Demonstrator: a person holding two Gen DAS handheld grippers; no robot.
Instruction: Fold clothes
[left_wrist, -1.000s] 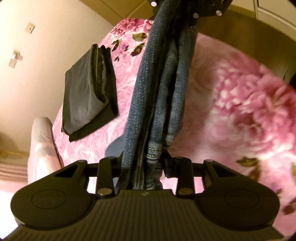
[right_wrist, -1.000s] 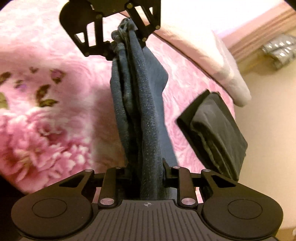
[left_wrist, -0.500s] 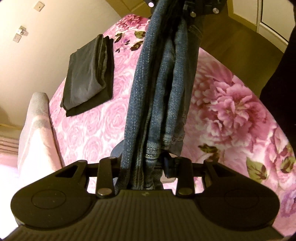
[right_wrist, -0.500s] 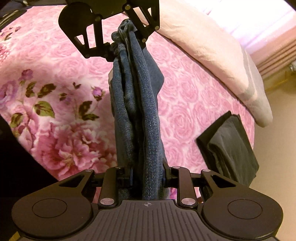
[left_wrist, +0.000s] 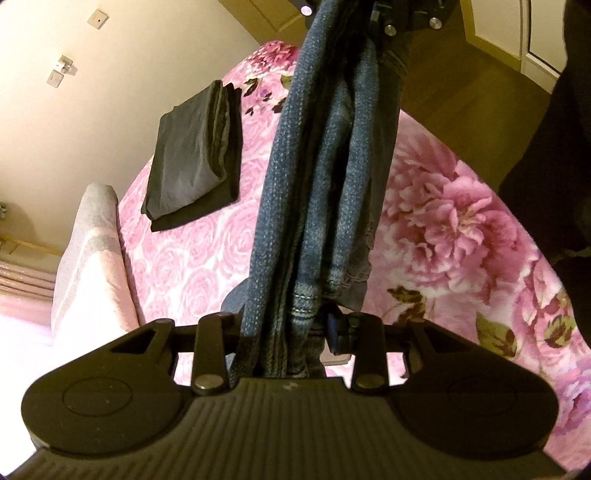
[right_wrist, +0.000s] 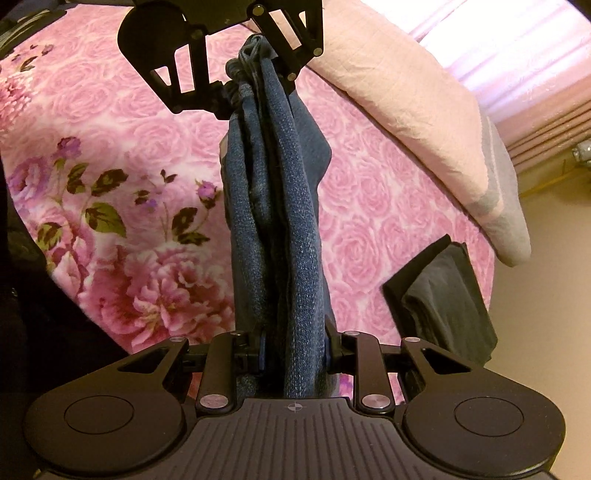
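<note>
Jeans held taut between both grippers, above the bed.
Left gripper (left_wrist: 286, 328) is clamped on one end of the bunched jeans (left_wrist: 325, 177), right gripper (right_wrist: 293, 350) on the other; bedspread (right_wrist: 110, 122) below, folded dark garment (left_wrist: 194, 155) left of left gripper.

Both wrist cams look steeply down along their own fingers at the pink floral bedspread (left_wrist: 443, 206), from well above it. They face each other: each sees the opposite gripper at its top edge. Shared: the jeans (right_wrist: 280, 221) stretched between, the folded black garment (left_wrist: 192, 155), the pillow (right_wrist: 424, 110).
</note>
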